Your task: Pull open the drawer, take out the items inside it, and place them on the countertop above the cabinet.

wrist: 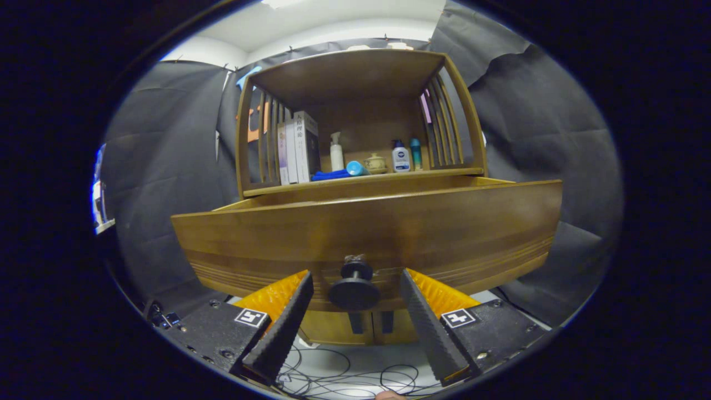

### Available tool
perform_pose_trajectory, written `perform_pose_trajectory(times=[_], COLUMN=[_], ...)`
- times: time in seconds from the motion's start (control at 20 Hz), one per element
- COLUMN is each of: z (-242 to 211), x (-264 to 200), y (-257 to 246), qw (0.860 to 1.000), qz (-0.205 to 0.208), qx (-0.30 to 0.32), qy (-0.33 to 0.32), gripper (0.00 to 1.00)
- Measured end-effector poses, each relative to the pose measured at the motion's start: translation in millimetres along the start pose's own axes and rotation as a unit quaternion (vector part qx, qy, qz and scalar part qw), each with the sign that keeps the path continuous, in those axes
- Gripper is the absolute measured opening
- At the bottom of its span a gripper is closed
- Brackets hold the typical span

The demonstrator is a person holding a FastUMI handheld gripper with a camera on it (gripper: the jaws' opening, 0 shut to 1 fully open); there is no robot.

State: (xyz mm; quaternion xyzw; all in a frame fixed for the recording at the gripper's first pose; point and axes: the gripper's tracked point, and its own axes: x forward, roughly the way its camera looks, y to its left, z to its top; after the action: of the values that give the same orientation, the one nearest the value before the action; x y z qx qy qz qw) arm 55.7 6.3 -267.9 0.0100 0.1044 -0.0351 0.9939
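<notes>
Black cloth hangs all around the booth, and against it we see one wooden cabinet [361, 166] with a slatted hutch above its countertop [389, 175].

Starting at the left of that countertop, we count three upright books [299, 147] leaning together beside the left slats. Next to them lies one blue cloth [329, 175], with one white spray bottle [336, 152] standing behind it. Just right of the cloth is one light blue cylinder [355, 168] lying on its side, then one small lidded ceramic pot [375, 163]. Further right stand one white bottle with a dark blue cap [400, 156] and one teal bottle [415, 153], close together near the right slats.

Below the countertop the single drawer [366, 233] stands pulled out toward us; its front panel fills the width ahead of the fingers. We cannot see inside it from this low angle. One round black knob [354, 286] sits at the middle of the drawer front.

Our gripper [355, 294] is spread apart, one finger on either side of the knob; neither finger touches it. Two cabinet doors [358, 328] show under the drawer, and loose black cables [344, 375] trail over the pale floor between the fingers.
</notes>
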Motion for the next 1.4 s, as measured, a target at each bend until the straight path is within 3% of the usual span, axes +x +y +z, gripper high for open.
perform_pose_trajectory(times=[0.3,0.9,1.4], z=[1.6,6.3,22.1], x=[5.7,26.6,79.0], y=[-0.7,0.8,5.7], qw=[1.000,0.999,0.999], qz=[-0.029,-0.027,-0.042], qx=[-0.001,-0.032,-0.026], qy=[-0.008,-0.017,0.010], gripper=[0.98,0.99,0.99])
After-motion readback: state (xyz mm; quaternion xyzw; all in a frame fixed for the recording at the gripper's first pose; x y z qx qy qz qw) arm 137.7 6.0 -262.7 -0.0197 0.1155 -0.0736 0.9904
